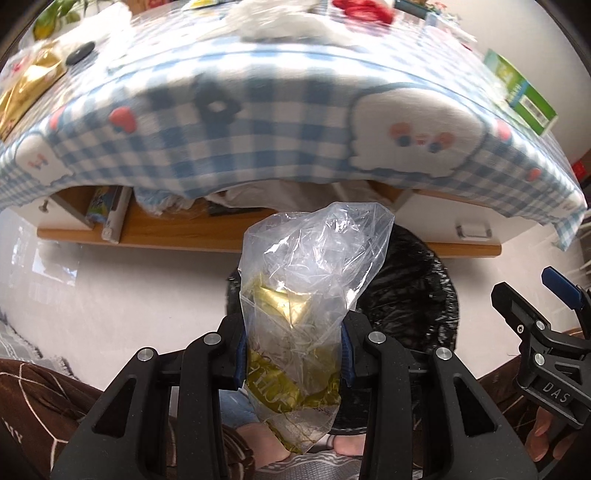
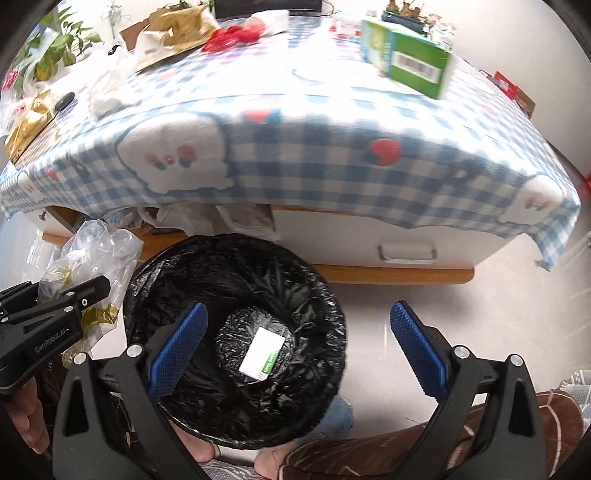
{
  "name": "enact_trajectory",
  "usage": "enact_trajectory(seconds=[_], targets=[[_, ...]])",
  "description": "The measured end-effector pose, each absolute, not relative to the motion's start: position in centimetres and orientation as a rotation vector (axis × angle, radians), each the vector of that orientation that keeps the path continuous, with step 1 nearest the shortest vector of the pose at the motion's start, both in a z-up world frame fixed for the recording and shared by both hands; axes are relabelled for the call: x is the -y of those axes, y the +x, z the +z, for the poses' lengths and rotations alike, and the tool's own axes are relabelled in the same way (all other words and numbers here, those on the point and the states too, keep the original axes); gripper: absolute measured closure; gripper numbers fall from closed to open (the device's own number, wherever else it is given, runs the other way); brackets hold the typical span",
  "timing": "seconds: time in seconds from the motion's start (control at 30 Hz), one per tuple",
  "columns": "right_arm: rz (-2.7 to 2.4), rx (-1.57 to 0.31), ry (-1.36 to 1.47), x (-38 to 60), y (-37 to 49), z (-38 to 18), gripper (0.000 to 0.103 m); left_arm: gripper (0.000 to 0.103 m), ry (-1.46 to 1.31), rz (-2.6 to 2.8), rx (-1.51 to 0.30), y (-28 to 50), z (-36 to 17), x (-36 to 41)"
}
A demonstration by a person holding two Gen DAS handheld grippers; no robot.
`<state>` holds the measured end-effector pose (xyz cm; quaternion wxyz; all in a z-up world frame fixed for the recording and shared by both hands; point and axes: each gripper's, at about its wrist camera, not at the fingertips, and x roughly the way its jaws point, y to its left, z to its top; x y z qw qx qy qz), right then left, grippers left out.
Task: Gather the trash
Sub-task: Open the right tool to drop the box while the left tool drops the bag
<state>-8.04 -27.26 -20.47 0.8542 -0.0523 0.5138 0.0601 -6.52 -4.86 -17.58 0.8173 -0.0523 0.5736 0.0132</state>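
Note:
My left gripper [image 1: 292, 341] is shut on a clear plastic bag [image 1: 310, 280] with gold wrapper scraps inside; I hold it upright just left of the black-lined trash bin [image 1: 413, 295]. In the right wrist view the bag [image 2: 96, 254] and left gripper [image 2: 62, 302] sit at the bin's left rim. My right gripper [image 2: 295, 347] is open and empty above the bin [image 2: 236, 295], which holds a white and green box [image 2: 263, 352]. It also shows in the left wrist view [image 1: 546, 306].
A table with a blue checked cloth [image 2: 314, 155] stands behind the bin. On it are a green box [image 2: 413, 62], red scraps [image 2: 232, 35], gold wrappers [image 2: 26, 125], white crumpled paper [image 1: 280, 18] and a brown paper bag [image 2: 173, 26]. Drawers [image 2: 406, 254] sit below. My knees are at the bottom.

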Motion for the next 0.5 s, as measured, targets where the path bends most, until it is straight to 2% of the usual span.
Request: enact_trajectory(seconds=[0.5], targets=[[0.029,-1.101,0.08,34.6,-7.1,-19.6,0.008,0.067,-0.07,-0.028,-1.242,-5.0,-18.1,10.6]])
